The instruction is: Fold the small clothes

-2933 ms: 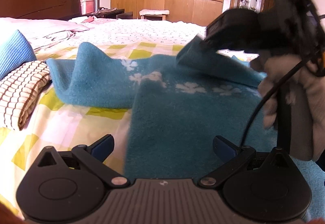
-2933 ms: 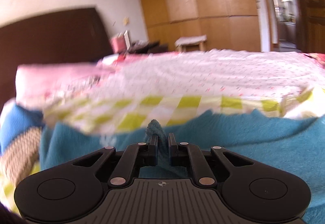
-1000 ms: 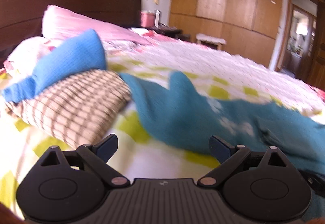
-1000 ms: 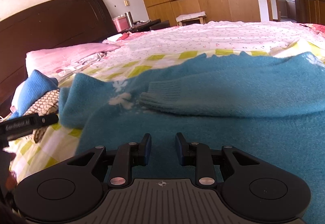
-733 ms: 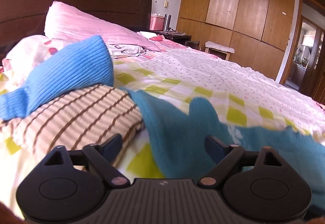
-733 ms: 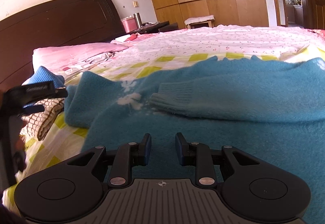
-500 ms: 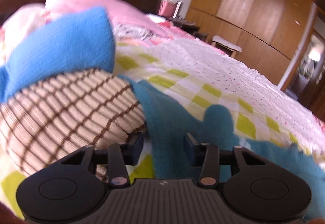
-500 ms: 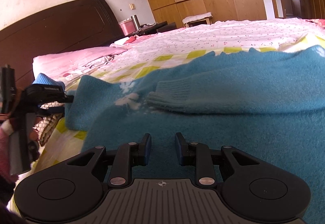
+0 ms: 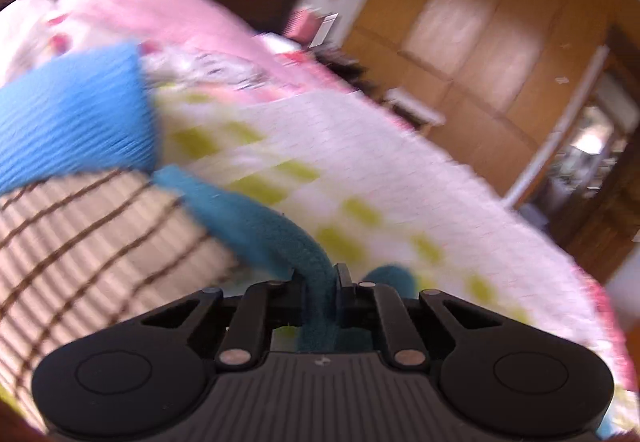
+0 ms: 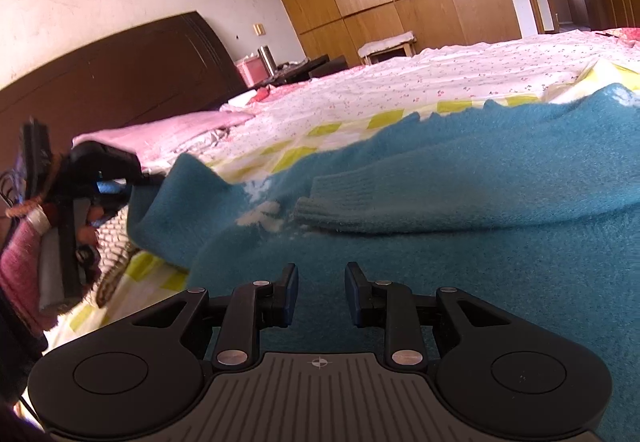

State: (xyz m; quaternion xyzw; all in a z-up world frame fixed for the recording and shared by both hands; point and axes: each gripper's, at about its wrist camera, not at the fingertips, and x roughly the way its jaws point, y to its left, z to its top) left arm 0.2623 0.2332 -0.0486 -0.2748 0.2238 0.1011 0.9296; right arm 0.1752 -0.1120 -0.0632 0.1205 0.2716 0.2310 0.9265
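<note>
Two folded garments (image 9: 80,234) beside teal sweater (image 10: 460,250), left jaws just clamped its sleeve (image 9: 280,238), right jaws part-open, empty

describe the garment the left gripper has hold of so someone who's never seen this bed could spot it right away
On the bed's yellow-checked quilt lies a fuzzy teal sweater with white flowers, one cuffed sleeve folded across it. The left gripper pinches its edge beside the brown-striped garment. Unlike the ribbed bright-blue garment, it is darker and fluffy.

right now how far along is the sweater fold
Partway. Done: one sleeve already lies folded across the teal sweater. In hand: the left gripper has just closed on the other sleeve beside the striped garment. The right gripper is open above the body, holding nothing. Left: fold that sleeve in, then fold the body.
</note>
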